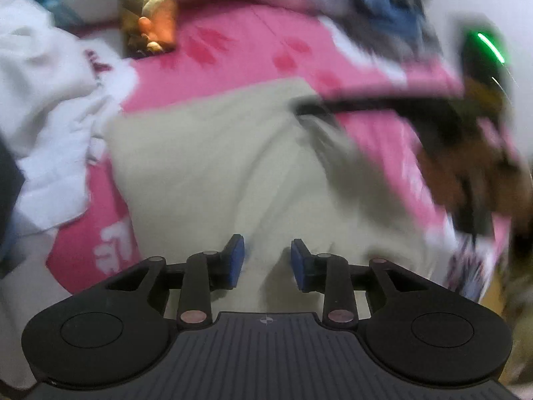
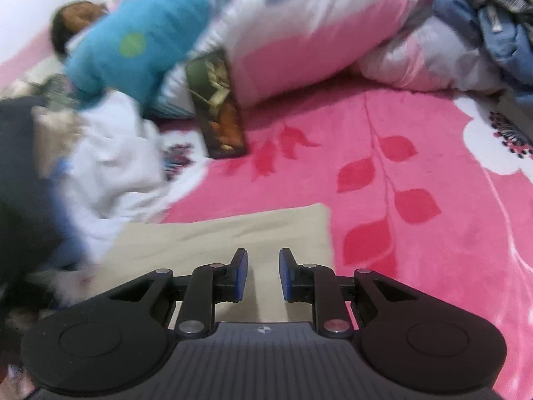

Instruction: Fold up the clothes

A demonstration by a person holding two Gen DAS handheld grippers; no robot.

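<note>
A beige garment [image 1: 216,166] lies flat, in a folded rectangle, on the pink flowered blanket [image 1: 233,50]. My left gripper [image 1: 267,260] hangs over the garment's near part; its blue pads stand apart with nothing between them. My right gripper [image 2: 263,273] hovers above the beige garment [image 2: 226,233] near its right edge, pads also apart and empty. In the left wrist view the right gripper [image 1: 306,108] is a blurred black shape over the garment's far right corner, with a hand behind it.
A crumpled white garment [image 2: 113,166] lies left of the beige one, with a dark cloth [image 2: 20,183] beside it. Pink-and-white pillows [image 2: 316,33], a dark picture box [image 2: 220,113] and blue-grey clothes [image 2: 493,26] line the back. A person in blue [image 2: 133,40] lies far left.
</note>
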